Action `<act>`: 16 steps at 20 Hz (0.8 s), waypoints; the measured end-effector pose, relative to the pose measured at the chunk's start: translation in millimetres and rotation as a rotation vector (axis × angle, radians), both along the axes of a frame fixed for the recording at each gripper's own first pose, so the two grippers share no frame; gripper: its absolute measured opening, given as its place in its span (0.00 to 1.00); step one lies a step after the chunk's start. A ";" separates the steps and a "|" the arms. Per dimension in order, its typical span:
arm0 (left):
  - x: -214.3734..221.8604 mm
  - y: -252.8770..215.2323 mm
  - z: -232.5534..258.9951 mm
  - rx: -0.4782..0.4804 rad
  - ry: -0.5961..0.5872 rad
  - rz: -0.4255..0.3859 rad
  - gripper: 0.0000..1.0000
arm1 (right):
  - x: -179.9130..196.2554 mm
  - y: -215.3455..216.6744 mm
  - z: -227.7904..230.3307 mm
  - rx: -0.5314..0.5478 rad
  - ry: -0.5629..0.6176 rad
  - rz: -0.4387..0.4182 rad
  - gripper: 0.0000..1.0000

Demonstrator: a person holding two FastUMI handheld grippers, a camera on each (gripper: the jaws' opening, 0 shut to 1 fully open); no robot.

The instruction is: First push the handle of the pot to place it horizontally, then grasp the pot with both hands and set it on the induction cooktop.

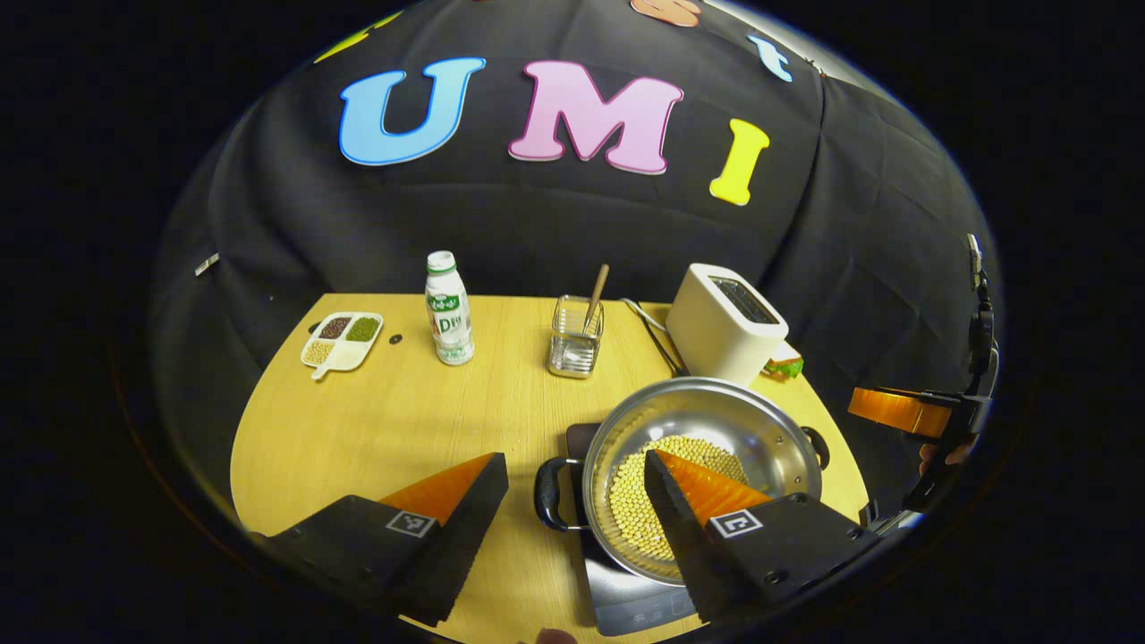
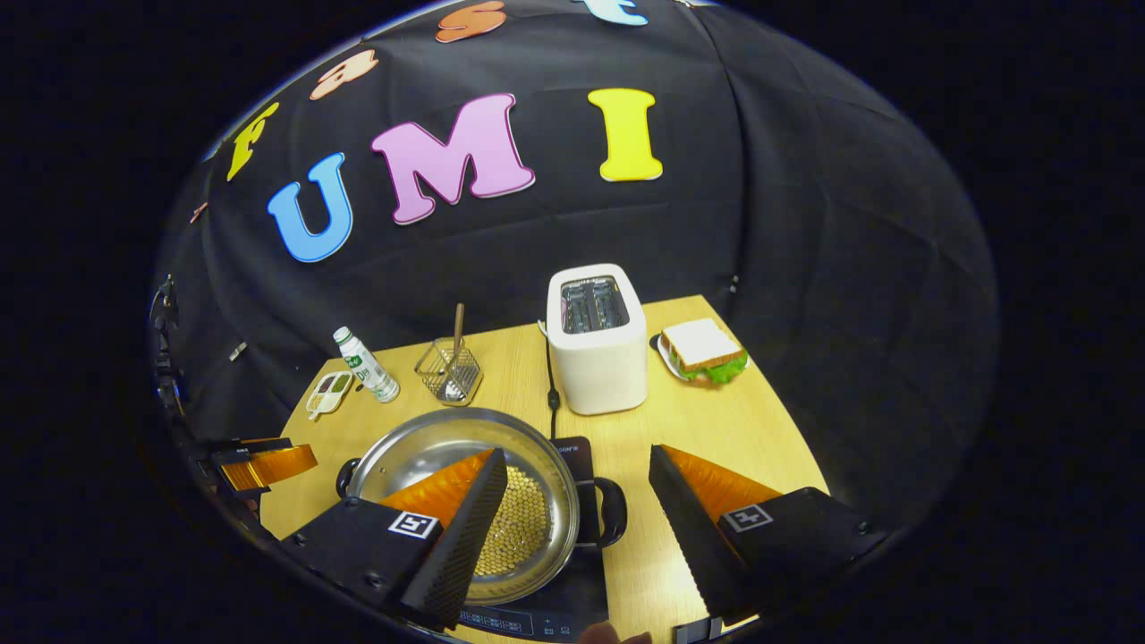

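A steel pot [image 1: 716,420] with yellow beans in it sits on the dark induction cooktop [image 1: 626,601], its two black handles pointing left and right. In the left gripper view, my left gripper [image 1: 575,461] is open, and the pot's near handle [image 1: 547,494] shows in the gap between the fingers without touching them. In the right gripper view, my right gripper [image 2: 577,456] is open too, astride the other handle [image 2: 610,512] of the pot [image 2: 429,447] on the cooktop [image 2: 572,449]. Each gripper also appears far off in the other's view: right gripper [image 1: 903,411], left gripper [image 2: 264,465].
Behind the pot stand a white toaster [image 2: 595,340], a wire utensil holder [image 1: 575,337] and a milk bottle [image 1: 447,309]. A divided dish of beans [image 1: 342,340] lies at the back left. A sandwich on a plate [image 2: 702,351] lies at the back right of the wooden table [image 1: 358,429].
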State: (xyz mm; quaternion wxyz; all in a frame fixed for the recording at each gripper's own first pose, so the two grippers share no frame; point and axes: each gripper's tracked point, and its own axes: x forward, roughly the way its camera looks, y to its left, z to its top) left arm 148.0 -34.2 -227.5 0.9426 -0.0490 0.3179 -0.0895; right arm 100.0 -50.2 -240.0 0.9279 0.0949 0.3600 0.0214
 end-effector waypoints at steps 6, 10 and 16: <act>-11.0 12.6 77.4 -0.013 -0.209 0.026 0.95 | 1.8 2.7 83.9 -0.077 -0.216 0.002 0.98; -25.2 23.2 117.3 -0.008 -0.317 0.045 0.95 | -5.7 14.5 129.8 -0.110 -0.328 0.014 0.99; -54.4 34.6 184.3 0.023 -0.501 0.056 0.95 | -22.3 23.1 209.1 -0.173 -0.536 0.010 0.98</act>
